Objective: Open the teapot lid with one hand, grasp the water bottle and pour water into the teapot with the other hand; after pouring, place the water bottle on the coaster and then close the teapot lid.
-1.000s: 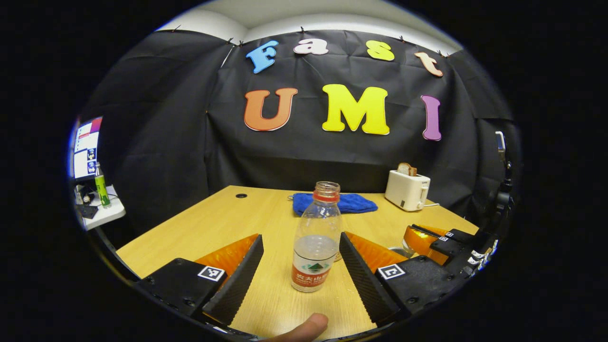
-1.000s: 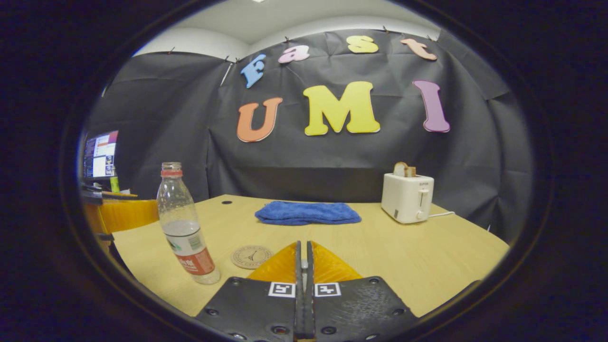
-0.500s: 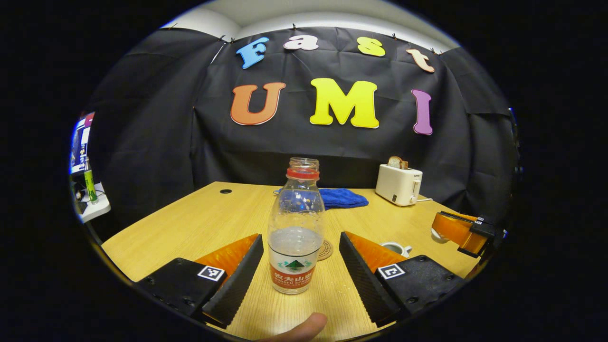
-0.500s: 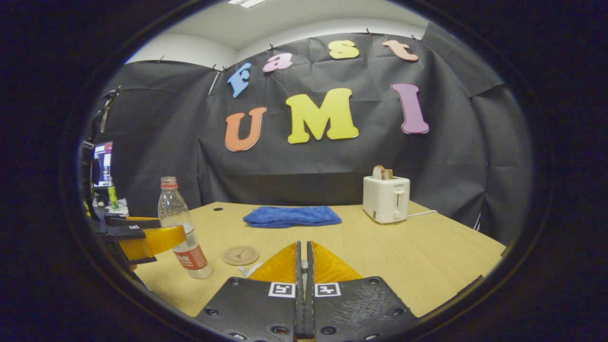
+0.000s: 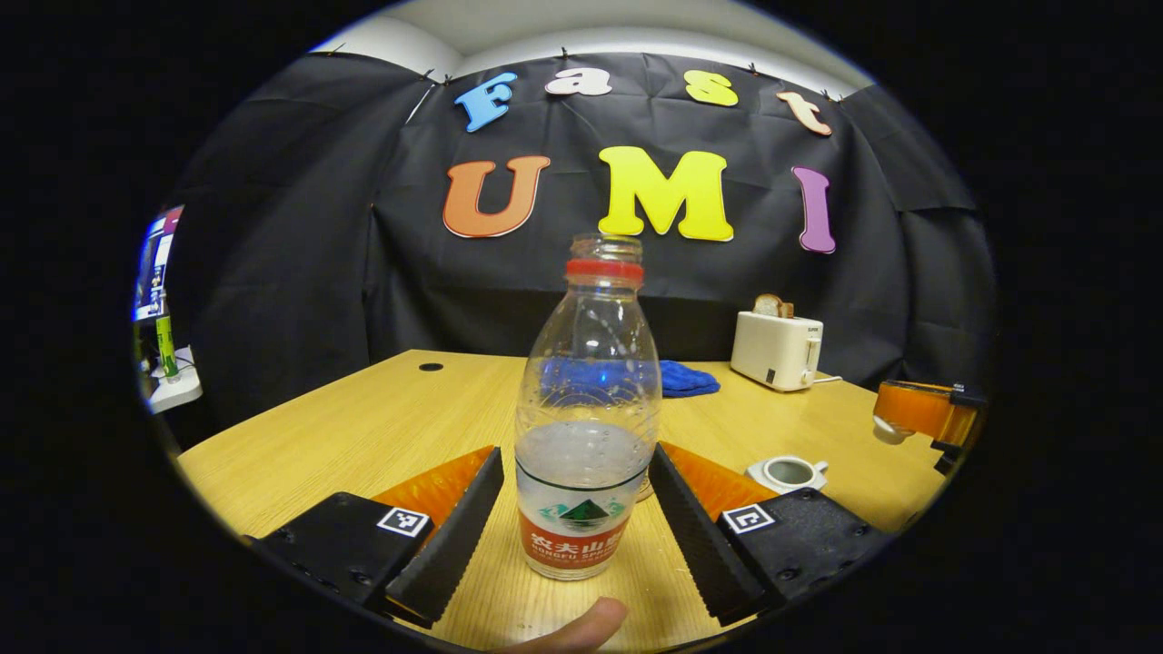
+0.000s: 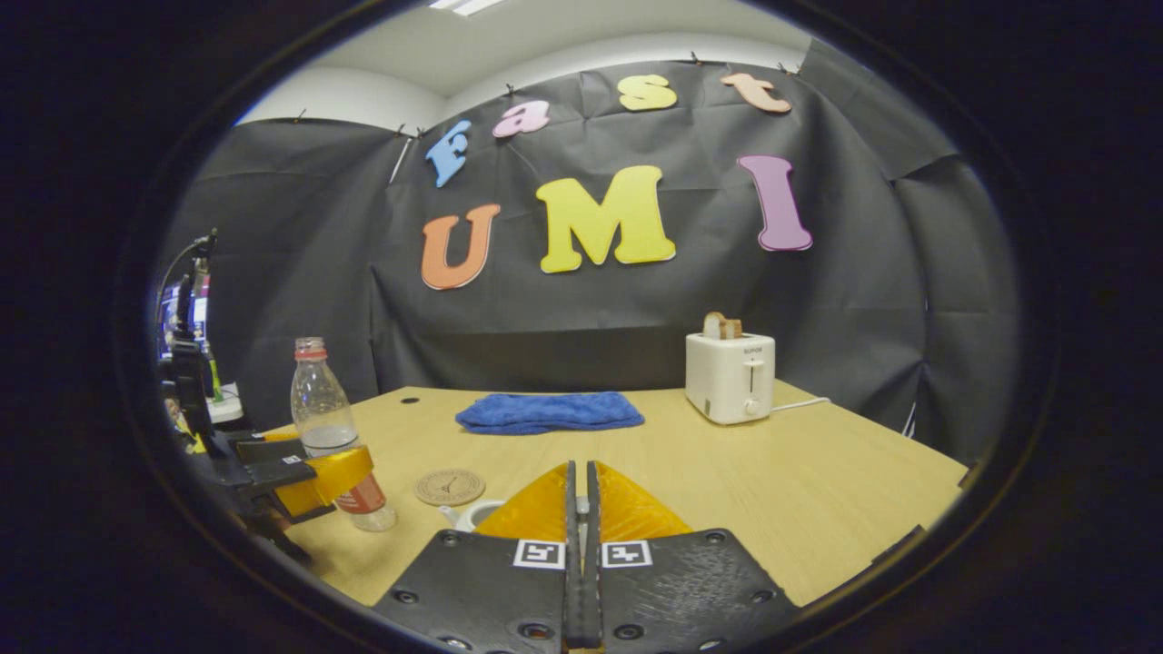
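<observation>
One step done: teapot (image 5: 789, 473) at 3 o'clock sits lidless. We have the left gripper (image 5: 576, 509) spread around the water bottle (image 5: 586, 418), not yet pinching it; right gripper (image 6: 581, 509) clenched, on what we cannot tell. Pour, coaster (image 6: 449, 487) and lid remain.

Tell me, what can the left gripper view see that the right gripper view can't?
Left gripper view: you look down into the open teapot, and a thumb pokes in at the bottom. Right gripper view: the round coaster lies flat in plain sight, beside the bottle. Both share the bottle, the blue cloth, the toaster and the table.
</observation>
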